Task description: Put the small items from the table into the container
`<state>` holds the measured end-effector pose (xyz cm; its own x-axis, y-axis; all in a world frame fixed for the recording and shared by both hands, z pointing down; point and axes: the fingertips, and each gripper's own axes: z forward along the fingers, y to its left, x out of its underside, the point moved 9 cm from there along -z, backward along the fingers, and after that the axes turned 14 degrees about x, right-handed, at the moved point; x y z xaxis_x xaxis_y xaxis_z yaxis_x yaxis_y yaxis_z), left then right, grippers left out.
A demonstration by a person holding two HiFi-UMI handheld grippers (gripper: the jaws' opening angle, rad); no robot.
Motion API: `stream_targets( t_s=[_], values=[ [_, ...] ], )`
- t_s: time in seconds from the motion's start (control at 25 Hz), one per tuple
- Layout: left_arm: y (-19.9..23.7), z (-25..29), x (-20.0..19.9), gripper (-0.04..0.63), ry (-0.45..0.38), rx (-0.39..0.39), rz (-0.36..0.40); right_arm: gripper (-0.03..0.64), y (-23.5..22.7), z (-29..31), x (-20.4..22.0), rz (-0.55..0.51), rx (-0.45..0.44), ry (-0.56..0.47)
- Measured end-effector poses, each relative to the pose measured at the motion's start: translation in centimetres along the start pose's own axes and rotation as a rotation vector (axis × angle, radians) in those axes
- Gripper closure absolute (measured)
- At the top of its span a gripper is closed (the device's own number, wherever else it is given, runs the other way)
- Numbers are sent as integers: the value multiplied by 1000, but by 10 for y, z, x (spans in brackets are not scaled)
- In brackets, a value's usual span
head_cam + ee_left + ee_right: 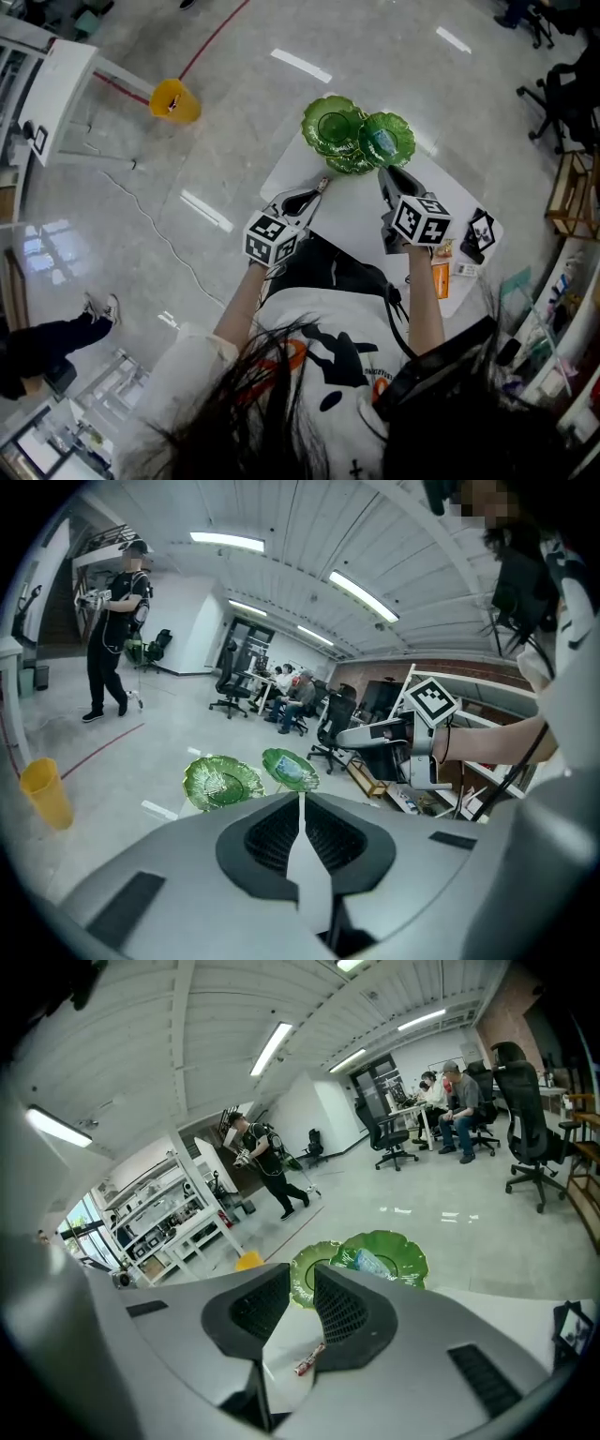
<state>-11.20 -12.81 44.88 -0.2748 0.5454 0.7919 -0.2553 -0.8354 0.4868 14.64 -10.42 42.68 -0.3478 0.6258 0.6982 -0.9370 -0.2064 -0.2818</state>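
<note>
left tool point(301, 803) closed near table point(361, 214) edge; right tool point(302, 1279) open, empty, beside green dishes point(334, 127).

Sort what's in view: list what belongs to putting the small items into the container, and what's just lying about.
Job: left green dish; right green dish; blue packet inside it; red-and-white wrapper; orange packet; white table.
Lying about: yellow bucket; office chair.
</note>
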Motion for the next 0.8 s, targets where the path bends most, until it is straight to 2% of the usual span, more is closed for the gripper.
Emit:
stream_targets(
  t_s=[0.16,0.36,0.6,0.8],
  values=[
    [-9,2,2,584,24,48,37,548,7,-22,19,16,10,-12],
    [-28,4,2,584,12,63,57,569,2,-49,38,30,24,-22],
    [-53,11,-9,584,-34,32,79,581,-10,-86,46,11,1,-40],
    [-86,15,-9,584,-98,-3,68,583,-26,-120,64,-2,-27,-49]
  ],
)
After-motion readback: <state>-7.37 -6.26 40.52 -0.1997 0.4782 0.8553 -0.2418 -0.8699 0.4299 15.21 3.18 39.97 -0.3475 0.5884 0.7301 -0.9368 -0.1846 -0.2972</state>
